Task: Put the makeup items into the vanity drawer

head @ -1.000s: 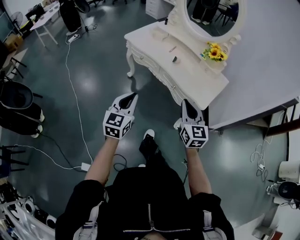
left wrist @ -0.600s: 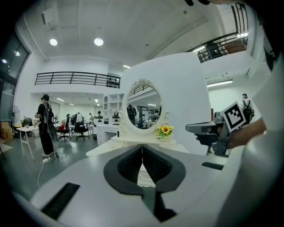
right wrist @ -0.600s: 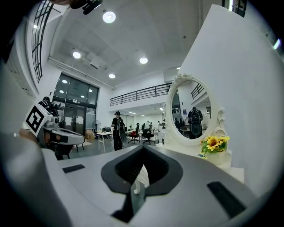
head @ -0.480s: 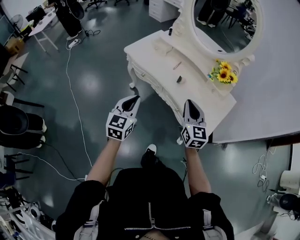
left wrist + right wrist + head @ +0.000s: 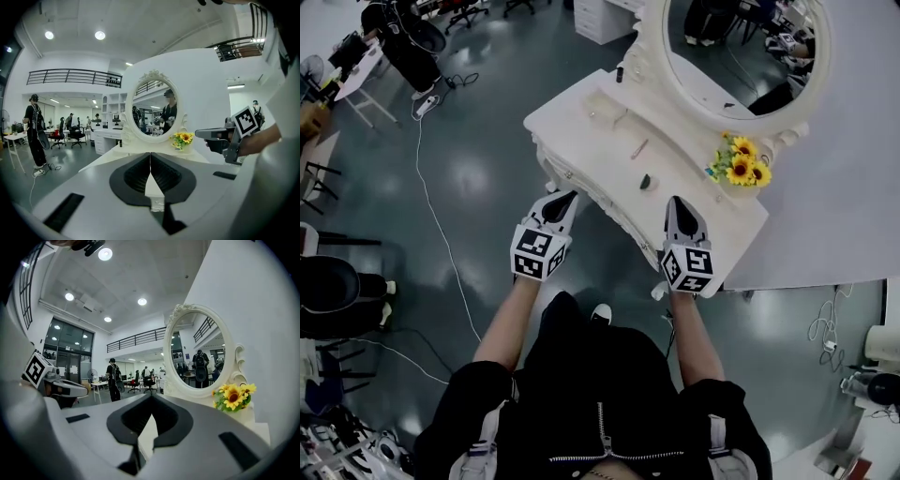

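Observation:
The white vanity table [image 5: 581, 105] stands ahead with its oval mirror [image 5: 741, 47]. On its top lie a pinkish stick [image 5: 639, 148], a small dark item [image 5: 645, 181] and a dark bottle [image 5: 619, 73] at the far end. The drawer fronts [image 5: 581, 186] look closed. My left gripper [image 5: 563, 196] is shut and empty, its tip over the floor just short of the table's front edge. My right gripper [image 5: 678, 202] is shut and empty, its tip over the table's near corner. The left gripper view shows the jaws [image 5: 150, 157] meeting; so does the right gripper view [image 5: 151, 401].
Sunflowers [image 5: 739, 167] sit on the vanity's right end against the grey wall [image 5: 853, 141]. A white cable [image 5: 441, 234] runs across the floor at left, near black chairs [image 5: 328, 291]. A person [image 5: 398, 47] stands far left. White cabinets [image 5: 600, 14] stand behind the vanity.
The person has walked toward the vanity. Both grippers have come forward together and now reach its front edge; the table top sits closer and more central in the head view.

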`<state>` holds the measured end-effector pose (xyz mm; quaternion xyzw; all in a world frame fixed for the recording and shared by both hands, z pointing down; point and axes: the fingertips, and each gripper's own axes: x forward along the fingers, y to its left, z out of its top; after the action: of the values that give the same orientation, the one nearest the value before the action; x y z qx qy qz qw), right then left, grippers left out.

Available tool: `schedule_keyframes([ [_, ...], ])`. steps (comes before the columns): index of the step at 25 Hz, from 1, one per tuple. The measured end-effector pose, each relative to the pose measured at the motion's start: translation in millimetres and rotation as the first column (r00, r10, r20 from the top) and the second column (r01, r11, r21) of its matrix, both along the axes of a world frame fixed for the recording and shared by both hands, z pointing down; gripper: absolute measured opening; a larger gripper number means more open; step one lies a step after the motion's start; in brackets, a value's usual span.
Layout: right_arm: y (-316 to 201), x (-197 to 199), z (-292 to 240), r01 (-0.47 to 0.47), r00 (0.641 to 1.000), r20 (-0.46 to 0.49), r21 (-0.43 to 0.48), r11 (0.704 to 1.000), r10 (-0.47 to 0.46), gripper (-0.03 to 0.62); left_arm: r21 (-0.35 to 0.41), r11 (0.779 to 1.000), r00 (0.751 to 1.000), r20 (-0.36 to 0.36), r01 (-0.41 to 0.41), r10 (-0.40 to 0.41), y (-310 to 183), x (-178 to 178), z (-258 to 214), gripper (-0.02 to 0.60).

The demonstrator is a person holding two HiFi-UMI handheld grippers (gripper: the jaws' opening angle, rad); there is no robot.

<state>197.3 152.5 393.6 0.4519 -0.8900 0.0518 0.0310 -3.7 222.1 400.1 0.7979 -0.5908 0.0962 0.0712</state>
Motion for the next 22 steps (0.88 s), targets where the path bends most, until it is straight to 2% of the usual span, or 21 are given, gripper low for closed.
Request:
schedule_keyframes([
  [7, -58, -6, 12, -0.073, 0.997, -0.021, -0.022, 0.997, 0.073, 0.005, -0.017, 0.995, 0.994, -0.024, -0.103, 0.102, -83, 1, 15, 0.021],
  [10, -90, -9, 5, -0.134, 0.99, -0.037, -0.012, 0.991, 0.134, 0.006, -0.008, 0.983, 0.983, -0.024, -0.181, 0.181, -134, -1, 15, 0.021],
  [13, -128, -12, 2, -0.206, 0.977, -0.058, -0.007, 0.978, 0.206, 0.006, -0.003, 0.963, 0.963, -0.019, -0.27, 0.27, -194, 0, 11, 0.021],
  [15, -150, -11, 6, -0.268, 0.962, -0.061, -0.023, 0.963, 0.266, 0.006, -0.007, 0.937, 0.937, -0.015, -0.35, 0.35, -228, 5, 12, 0.021],
  [16, -159, -8, 7, -0.308, 0.95, -0.058, -0.035, 0.951, 0.306, 0.006, -0.011, 0.916, 0.916, -0.011, -0.401, 0.401, -242, 11, 12, 0.021],
  [19, -173, -4, 4, -0.424, 0.905, -0.063, -0.052, 0.904, 0.42, 0.006, -0.019, 0.832, 0.832, -0.003, -0.555, 0.555, -273, 25, 11, 0.021],
  [22, -195, -9, -4, -0.466, 0.884, -0.068, -0.032, 0.884, 0.463, 0.006, -0.001, 0.769, 0.769, 0.022, -0.639, 0.639, -303, 30, 5, 0.021],
])
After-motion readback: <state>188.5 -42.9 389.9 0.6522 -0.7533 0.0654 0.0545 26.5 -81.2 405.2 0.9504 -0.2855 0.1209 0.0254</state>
